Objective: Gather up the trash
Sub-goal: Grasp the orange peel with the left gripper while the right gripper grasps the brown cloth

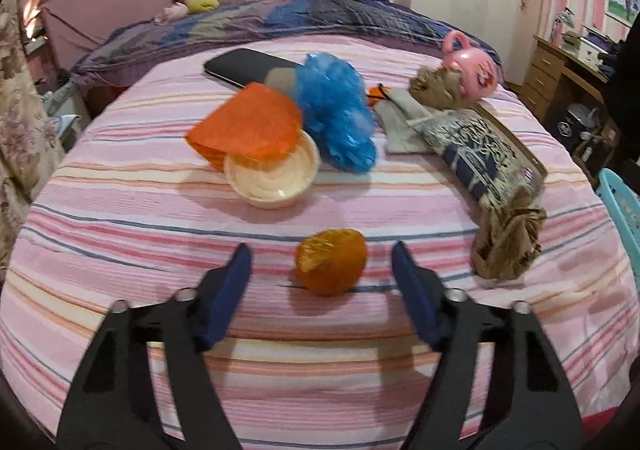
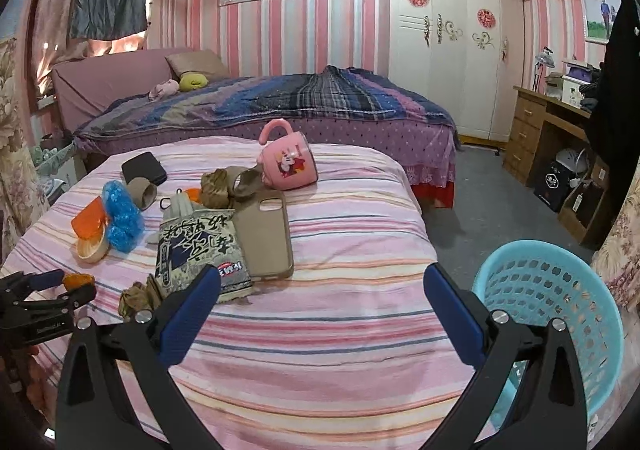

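Left wrist view: the left gripper [image 1: 322, 282] straddles an orange peel [image 1: 331, 261] lying near the front edge of the striped bedspread [image 1: 320, 370]. Its jaws stand partly open, a gap on each side of the peel, nothing gripped. The step in hand looks like the first pickup; next the jaws must close on the peel and carry it off. The peel is a curled, hollow, glossy scrap, likely light and easily crushed.

Right wrist view: the right gripper [image 2: 322, 310] hangs wide open and empty over the bedspread's front edge, the blue basket [image 2: 560, 314] just off the bed's right edge.
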The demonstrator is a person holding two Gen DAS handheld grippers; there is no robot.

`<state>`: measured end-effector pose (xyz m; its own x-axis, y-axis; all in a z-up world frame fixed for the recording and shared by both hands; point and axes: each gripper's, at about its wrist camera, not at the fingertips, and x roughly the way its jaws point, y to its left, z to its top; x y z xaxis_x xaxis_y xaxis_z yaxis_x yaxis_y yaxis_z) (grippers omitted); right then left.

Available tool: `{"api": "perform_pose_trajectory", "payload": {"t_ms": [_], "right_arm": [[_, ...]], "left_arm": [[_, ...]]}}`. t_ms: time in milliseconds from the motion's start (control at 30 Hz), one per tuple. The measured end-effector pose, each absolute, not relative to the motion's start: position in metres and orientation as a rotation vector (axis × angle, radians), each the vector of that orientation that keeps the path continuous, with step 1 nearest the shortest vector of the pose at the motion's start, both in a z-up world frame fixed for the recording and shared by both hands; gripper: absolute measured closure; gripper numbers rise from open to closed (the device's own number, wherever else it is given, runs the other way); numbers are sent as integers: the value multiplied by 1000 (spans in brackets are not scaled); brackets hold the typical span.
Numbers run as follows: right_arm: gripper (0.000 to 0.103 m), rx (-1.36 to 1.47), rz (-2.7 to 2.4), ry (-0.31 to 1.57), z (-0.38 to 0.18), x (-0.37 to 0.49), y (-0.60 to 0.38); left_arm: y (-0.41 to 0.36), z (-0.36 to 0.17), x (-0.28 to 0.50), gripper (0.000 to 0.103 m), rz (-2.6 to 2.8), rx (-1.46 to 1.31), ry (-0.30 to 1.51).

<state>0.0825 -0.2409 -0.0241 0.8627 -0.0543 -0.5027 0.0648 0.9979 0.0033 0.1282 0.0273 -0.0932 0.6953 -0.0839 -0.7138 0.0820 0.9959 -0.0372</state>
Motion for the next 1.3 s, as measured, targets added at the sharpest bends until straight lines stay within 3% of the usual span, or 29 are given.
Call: {"api": "perform_pose_trajectory", "payload": {"t_ms": [33, 67, 100, 500, 800, 933, 1133, 1300], "right_arm": [[4, 6, -64, 527, -24, 82, -237], [4, 0, -63, 526, -25, 81, -236], [4, -4, -59, 524, -25, 81, -233], [4, -57, 69, 538, -31, 71, -177], [6, -93, 139, 634, -57, 93, -131], [22, -106, 164, 667, -65, 101, -118], [60, -90, 266, 754, -82, 112, -109], [63, -82, 308, 725, -75, 105, -113]], "left_arm": [[26, -94, 129, 53, -99, -2, 806], [25, -95, 129, 67, -104, -1, 812], [26, -94, 128, 72, -115, -7, 815], [68, -61, 92, 75, -8, -24, 712], [100, -65, 96, 75, 80, -60, 723], [101, -65, 98, 75, 89, -53, 720], [96, -66, 96, 75, 86, -32, 708], [90, -64, 96, 75, 85, -24, 702]]}}
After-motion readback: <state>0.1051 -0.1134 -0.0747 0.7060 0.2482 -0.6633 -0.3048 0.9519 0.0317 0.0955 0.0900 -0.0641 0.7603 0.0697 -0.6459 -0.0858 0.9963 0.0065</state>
